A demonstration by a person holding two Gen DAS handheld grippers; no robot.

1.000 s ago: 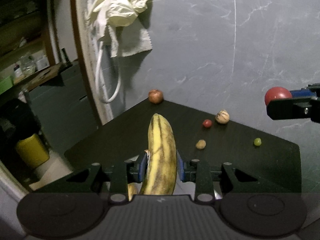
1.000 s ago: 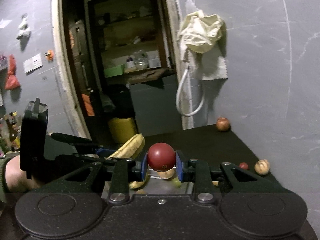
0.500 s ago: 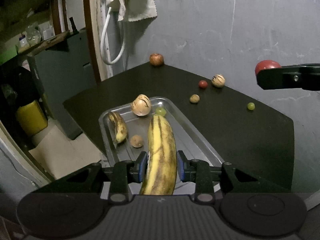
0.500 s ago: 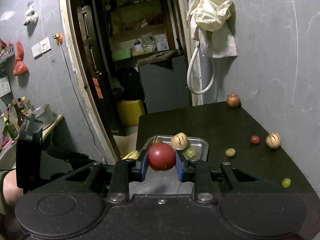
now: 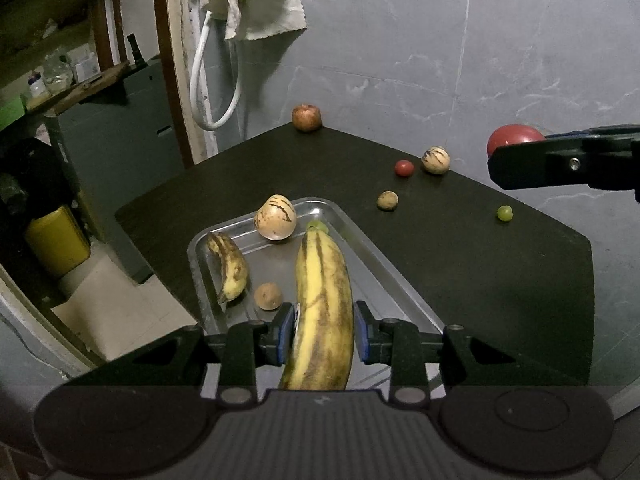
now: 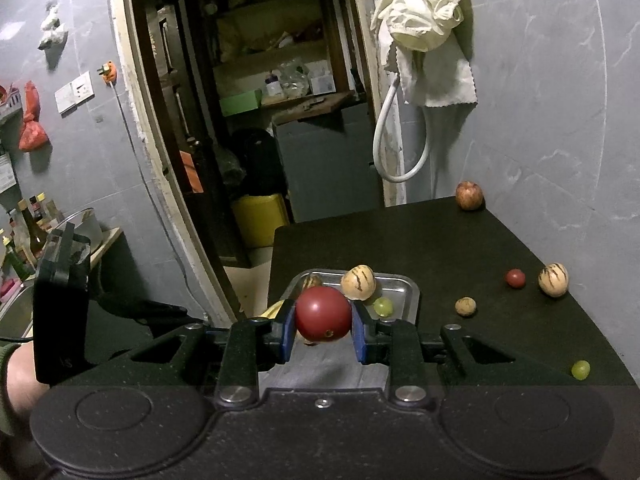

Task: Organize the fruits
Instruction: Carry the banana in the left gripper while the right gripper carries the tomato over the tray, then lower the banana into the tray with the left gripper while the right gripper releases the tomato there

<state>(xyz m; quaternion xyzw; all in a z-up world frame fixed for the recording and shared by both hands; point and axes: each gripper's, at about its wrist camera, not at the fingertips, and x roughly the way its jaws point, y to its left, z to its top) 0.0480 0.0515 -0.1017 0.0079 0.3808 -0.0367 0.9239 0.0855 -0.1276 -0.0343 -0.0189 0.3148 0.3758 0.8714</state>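
Dipped lower toward the tray (image 5: pixel 384 264) on the tabletop (image 5: pixel 480 264): left tool (image 5: pixel 325 334) clamped on the banana (image 5: pixel 322 312), right tool (image 6: pixel 323 334) clamped on the red fruit (image 6: pixel 322 313), both about ready for dropping in.

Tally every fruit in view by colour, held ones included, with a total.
Yellow bananas: 2, one held, one in the tray
Striped cream fruits: 2
Red: 3, held fruit, small one, apple
Green grapes: 2
Small brown fruits: 2
Total: 11
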